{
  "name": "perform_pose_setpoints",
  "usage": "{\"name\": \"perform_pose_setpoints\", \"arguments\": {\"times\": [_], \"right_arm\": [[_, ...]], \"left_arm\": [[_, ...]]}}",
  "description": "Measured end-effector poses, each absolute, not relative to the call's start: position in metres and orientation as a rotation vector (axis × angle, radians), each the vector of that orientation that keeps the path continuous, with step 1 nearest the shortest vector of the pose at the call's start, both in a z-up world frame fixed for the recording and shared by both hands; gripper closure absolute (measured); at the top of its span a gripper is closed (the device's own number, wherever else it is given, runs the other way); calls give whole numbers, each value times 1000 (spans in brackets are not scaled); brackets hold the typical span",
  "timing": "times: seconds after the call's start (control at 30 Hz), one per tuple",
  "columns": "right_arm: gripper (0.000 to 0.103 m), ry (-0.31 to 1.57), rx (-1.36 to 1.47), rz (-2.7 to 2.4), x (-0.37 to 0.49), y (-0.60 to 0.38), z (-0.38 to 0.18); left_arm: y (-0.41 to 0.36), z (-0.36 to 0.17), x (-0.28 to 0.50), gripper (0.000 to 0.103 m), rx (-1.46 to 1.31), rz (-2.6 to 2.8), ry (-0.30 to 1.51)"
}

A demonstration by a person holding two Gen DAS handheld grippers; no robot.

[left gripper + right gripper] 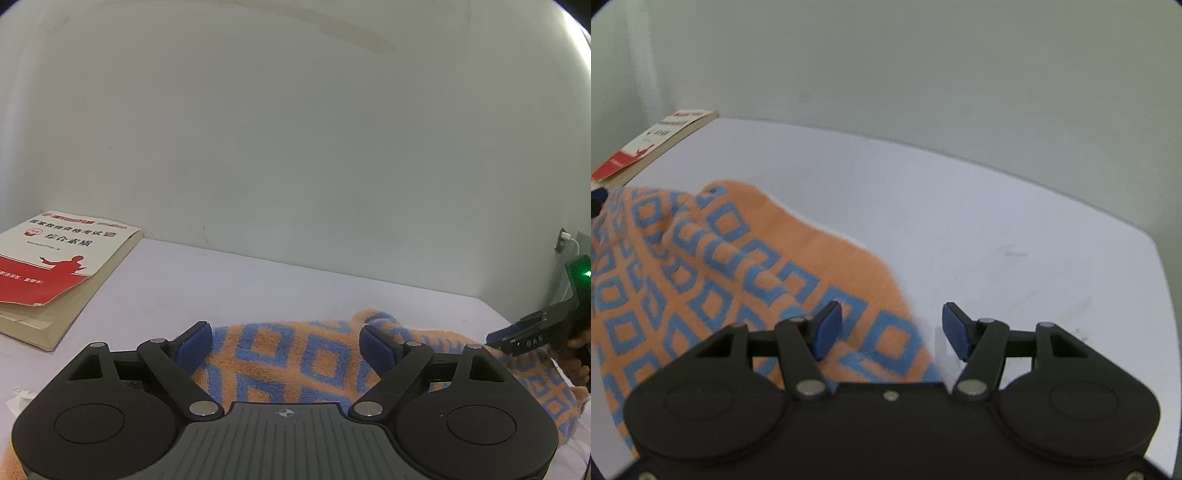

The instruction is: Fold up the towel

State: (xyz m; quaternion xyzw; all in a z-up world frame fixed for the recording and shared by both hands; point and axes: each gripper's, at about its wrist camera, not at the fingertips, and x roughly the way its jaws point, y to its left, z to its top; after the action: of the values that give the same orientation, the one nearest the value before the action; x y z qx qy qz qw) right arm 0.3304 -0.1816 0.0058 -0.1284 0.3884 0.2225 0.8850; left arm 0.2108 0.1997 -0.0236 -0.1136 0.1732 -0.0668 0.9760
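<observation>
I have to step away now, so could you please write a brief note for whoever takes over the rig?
Left gripper: open over the towel, gripping nothing.
Right gripper: open above the towel's right edge, gripping nothing.
Towel: rumpled on the table, book at far left.
Done: no neat fold visible.
Left: flatten it, take the corners, fold.

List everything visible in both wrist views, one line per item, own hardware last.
towel: 1, orange with blue squares, rumpled on the table
book: 1, white and red cover, table's far left by the wall
table: 1, pale, against the wall
wall: 1, white, behind the table
cable and plug: 1, white, wall at right
left gripper: 1, black with blue pads, open over the towel
right gripper: 1, black with blue pads, open at the towel's edge
</observation>
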Motion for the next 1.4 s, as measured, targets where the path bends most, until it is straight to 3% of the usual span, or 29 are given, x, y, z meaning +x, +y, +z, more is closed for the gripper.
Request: {"name": "perform_pose_setpoints", "arguments": {"times": [0.1, 0.27, 0.37, 0.63, 1.1, 1.2, 1.33, 1.4], "right_arm": [[51, 812, -266, 479, 324, -186, 3], [86, 822, -274, 513, 317, -183, 8], [93, 741, -350, 462, 307, -176, 18], [93, 459, -498, 328, 275, -171, 65], [93, 326, -485, 135, 270, -196, 97], [88, 390, -458, 156, 274, -205, 94], [59, 402, -474, 128, 268, -211, 88], [57, 391, -481, 107, 259, -215, 87]], "left_arm": [[189, -23, 208, 19, -234, -101, 346], [184, -23, 208, 18, -239, -84, 344], [184, -23, 209, 18, -237, -83, 345], [176, -19, 199, 18, -227, -81, 351], [186, -27, 214, 18, -232, -82, 351], [188, -29, 218, 18, -233, -82, 351], [191, -31, 221, 18, -236, -80, 350], [191, -30, 220, 18, -239, -80, 349]]}}
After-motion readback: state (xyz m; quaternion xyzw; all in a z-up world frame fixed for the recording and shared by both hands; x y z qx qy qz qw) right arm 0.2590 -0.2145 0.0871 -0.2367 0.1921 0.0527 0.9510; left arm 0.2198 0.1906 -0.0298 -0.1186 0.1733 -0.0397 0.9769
